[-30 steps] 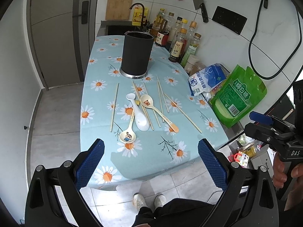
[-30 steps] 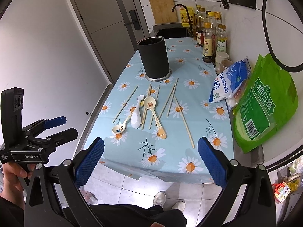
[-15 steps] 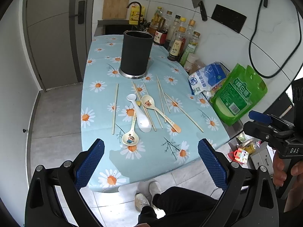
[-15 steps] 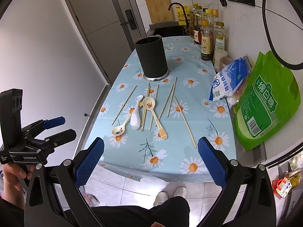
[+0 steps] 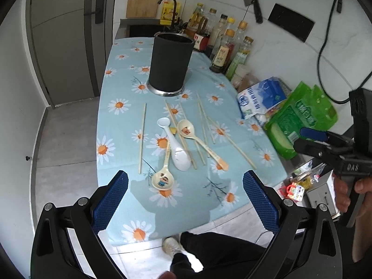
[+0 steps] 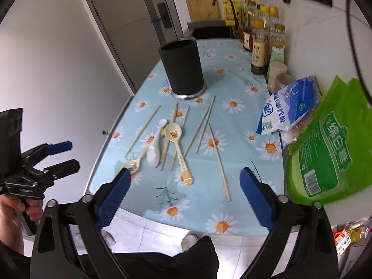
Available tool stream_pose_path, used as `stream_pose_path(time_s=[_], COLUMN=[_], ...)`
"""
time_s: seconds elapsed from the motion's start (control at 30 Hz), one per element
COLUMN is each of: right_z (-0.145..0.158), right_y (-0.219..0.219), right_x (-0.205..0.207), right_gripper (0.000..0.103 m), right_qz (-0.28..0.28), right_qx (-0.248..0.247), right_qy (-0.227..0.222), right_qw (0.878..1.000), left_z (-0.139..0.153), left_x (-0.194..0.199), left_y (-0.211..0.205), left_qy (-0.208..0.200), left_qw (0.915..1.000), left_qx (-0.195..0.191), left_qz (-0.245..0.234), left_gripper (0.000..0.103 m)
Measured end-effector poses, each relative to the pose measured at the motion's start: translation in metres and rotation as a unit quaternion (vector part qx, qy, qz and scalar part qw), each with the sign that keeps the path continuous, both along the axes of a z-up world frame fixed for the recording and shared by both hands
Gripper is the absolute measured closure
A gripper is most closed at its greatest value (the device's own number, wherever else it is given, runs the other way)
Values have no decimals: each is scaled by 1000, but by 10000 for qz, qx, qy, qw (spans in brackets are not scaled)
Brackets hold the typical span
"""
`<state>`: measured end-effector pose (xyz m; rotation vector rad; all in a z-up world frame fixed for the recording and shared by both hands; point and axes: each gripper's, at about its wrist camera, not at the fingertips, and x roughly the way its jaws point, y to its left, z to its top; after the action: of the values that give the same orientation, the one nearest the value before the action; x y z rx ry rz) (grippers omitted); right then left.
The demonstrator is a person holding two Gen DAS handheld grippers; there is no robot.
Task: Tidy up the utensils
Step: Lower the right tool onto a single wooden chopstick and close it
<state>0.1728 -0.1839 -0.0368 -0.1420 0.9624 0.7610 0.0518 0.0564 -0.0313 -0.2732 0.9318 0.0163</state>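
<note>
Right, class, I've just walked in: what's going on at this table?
A person holds a gripper in each hand, left gripper and right gripper, both open and empty, hovering at the near edge of the daisy tablecloth. Loose chopsticks and three spoons, including a white spoon, lie scattered in front of a black utensil holder. Nothing has been picked up yet.

The left gripper [image 5: 185, 197] is hovering with its jaws spread wide and nothing between them. The right gripper [image 6: 184, 193] is likewise hanging with jaws wide apart, gripping nothing. A bare hand [image 6: 14, 207] is clasping each gripper's handle, both pointing forward.
</note>
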Motion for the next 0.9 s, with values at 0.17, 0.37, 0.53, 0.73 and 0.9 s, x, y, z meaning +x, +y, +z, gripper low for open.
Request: stream_pose_path(time_s=[0.17,0.37,0.53,0.73,0.9], right_z=[-24,-59,-91,-119,-135], right_y=[17,40,65,94,105], right_x=[35,70,90,108,122], right_gripper=[28,42,57,73,81], right_qz=[171,399,765,1061,1041], right_qx=[-410,-934,-1529,-2277,-2662], right_qy=[285,609,912,1027,1377], right_qw=[9986,9930,9811,9625,9483], left_z=[-9,-23,-45,-60,-68], left_x=[16,33,45,50,53], left_y=[2,0,2,2,2], left_qy=[98,183,399,549,635], left_qw=[9999,9995,9990,9982,9976], left_qx=[37,109,45,-58,-114], left_qz=[-110,-222,-214,-227,-270], left_gripper=[7,7,7,7,7])
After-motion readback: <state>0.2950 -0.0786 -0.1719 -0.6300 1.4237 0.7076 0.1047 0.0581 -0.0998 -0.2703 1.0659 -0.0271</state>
